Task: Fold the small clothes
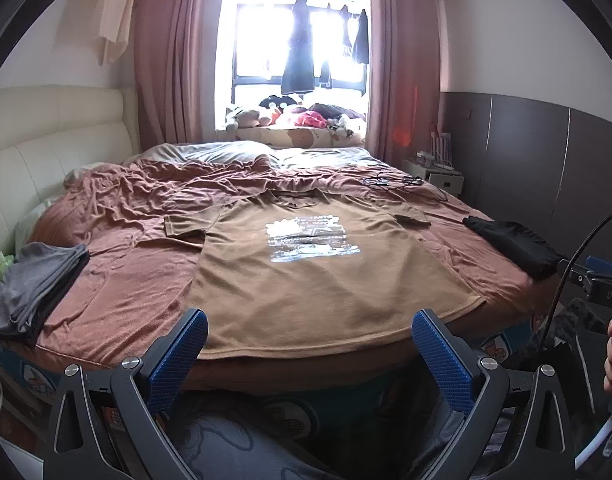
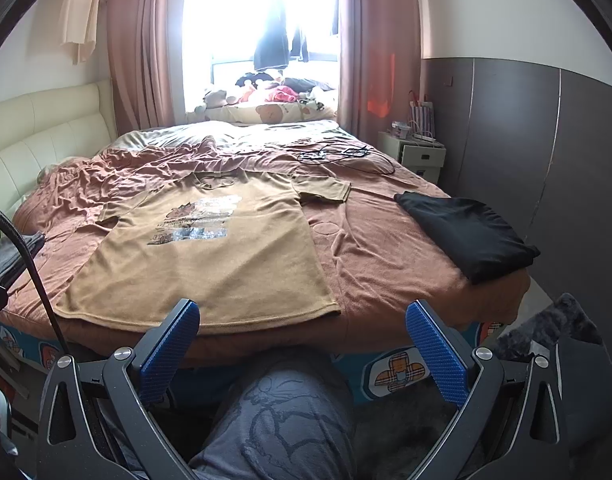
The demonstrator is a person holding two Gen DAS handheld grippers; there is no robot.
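Left wrist: tan T-shirt (image 1: 317, 276) flat beyond spread fingers (image 1: 188, 354).

One brown T-shirt (image 1: 306, 272) is being seen spread flat on the one bed (image 1: 118, 280). One folded black garment (image 2: 465, 232) is being counted at the bed's right edge, and one pile of grey folded clothes (image 1: 34, 288) at its left edge. Two grippers are being shown, the left gripper (image 1: 309, 336) and the right gripper (image 2: 302, 328), each with two blue-padded jaws standing wide apart. One white nightstand (image 2: 413, 156) and two pink curtains are being counted beyond.
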